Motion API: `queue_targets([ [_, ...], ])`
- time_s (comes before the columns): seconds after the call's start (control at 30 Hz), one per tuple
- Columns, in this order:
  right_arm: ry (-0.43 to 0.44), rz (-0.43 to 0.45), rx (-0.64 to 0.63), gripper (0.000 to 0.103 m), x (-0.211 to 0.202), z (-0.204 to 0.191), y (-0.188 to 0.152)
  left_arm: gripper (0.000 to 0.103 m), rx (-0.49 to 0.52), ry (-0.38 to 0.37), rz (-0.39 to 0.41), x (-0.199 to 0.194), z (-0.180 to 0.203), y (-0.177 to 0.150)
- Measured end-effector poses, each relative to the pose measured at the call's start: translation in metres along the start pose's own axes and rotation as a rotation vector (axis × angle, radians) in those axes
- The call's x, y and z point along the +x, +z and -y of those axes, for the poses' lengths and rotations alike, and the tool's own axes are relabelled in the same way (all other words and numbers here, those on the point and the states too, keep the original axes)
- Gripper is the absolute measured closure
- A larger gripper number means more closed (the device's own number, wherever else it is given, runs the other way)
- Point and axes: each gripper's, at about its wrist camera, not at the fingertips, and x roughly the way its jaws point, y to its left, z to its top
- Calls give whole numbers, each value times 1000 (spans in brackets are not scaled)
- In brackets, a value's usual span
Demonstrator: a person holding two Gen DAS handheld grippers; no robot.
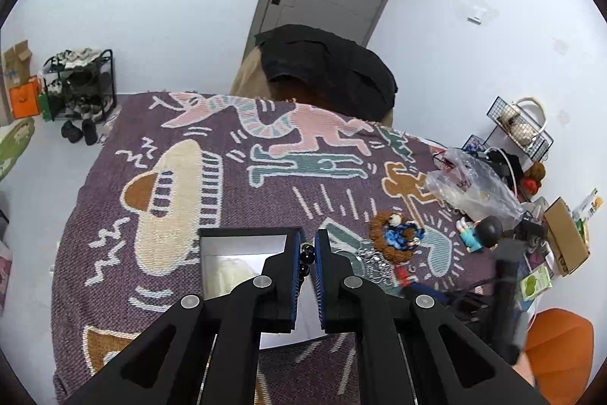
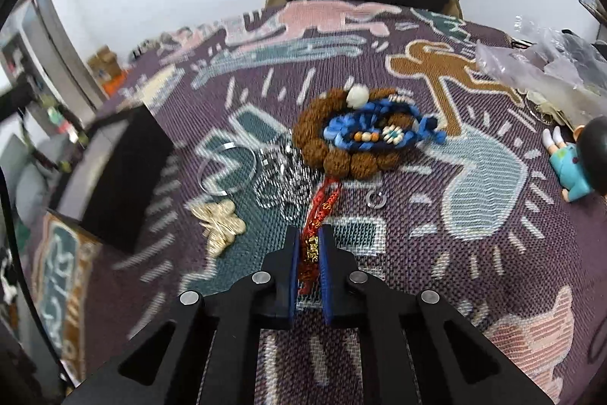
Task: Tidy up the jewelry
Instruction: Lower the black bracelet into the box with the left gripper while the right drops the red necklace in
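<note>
My left tool [image 1: 308, 253] pinches a string of black beads [image 1: 306, 258], light and limp, above the open black box [image 1: 242, 253]. My right tool [image 2: 308, 249], low and level over the table's blanket [image 2: 493, 291], clamps the red cord bracelet [image 2: 318, 215] at its gold charm; soft, it should trail rather than slip.

Woven cloth, glossy beads, bright metal

The blanket [image 2: 493, 272] is coarse knit; black beads [image 1: 307, 258] shine glossy; the bangle [image 2: 224, 170] gleams metallic; brown beads [image 2: 322, 135] look rough, matt.
</note>
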Motion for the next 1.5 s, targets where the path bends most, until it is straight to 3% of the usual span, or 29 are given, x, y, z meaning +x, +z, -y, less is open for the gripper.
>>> queue_targets([
  [0.2, 71, 74, 1, 92, -39, -13, 15, 90, -31, 35, -62, 13, -14, -3],
  [0.27, 90, 97, -6, 92, -51, -19, 21, 66, -57, 29, -84, 16, -22, -5],
  [0.33, 110, 113, -14, 92, -60, -27, 27, 22, -73, 20, -57, 10, -27, -7],
  [0.4, 128, 127, -24, 92, -67, -36, 33, 16, -77, 23, 5, -2, -32, -9],
  [0.7, 221, 132, -88, 92, -72, -89, 53, 16, -112, 71, 47, -22, -60, -10],
  [1.03, 269, 94, -139, 92, -41, -143, 61, 16, -170, 95, 63, -31, -95, -17],
  [1.1, 252, 90, -144, 84, -35, -148, 61, 16, -175, 99, 60, -31, -98, -18],
  [1.17, 249, 71, -144, 40, -29, -148, 60, 16, -177, 100, 59, -31, -99, -19],
  [1.23, 250, 82, -133, 26, -30, -144, 57, 16, -176, 96, 61, -31, -98, -19],
  [1.5, 185, 137, -74, 26, -61, -99, 49, 16, -140, 77, 59, -24, -71, -16],
])
